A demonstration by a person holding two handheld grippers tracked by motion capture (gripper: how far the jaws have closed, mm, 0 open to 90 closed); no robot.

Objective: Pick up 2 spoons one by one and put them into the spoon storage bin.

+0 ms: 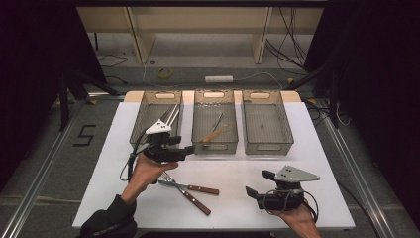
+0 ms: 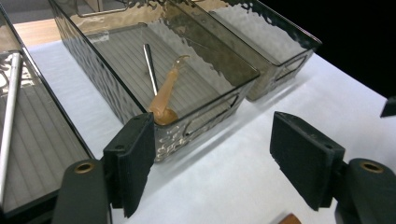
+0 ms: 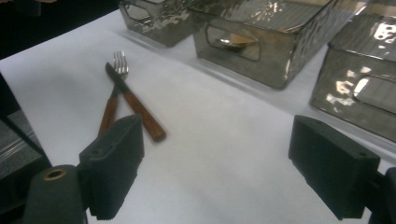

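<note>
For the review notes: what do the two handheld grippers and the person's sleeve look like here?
Both are black two-jaw tools. The left gripper carries a pale three-cornered plate on top and trails a dark cable; the right gripper has a grey three-cornered plate with small holes and looped black cables. Their jaws end in flat, black, blocky pads on arms with brass-coloured eyelets. The left forearm wears a dark sleeve.

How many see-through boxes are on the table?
3 smoky clear plastic bins stand in a row at the white table's far side: left bin, middle bin, right bin.

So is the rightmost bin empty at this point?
Empty, as far as shows: the right bin has a bare ribbed floor, while the middle bin holds two utensils.
</note>
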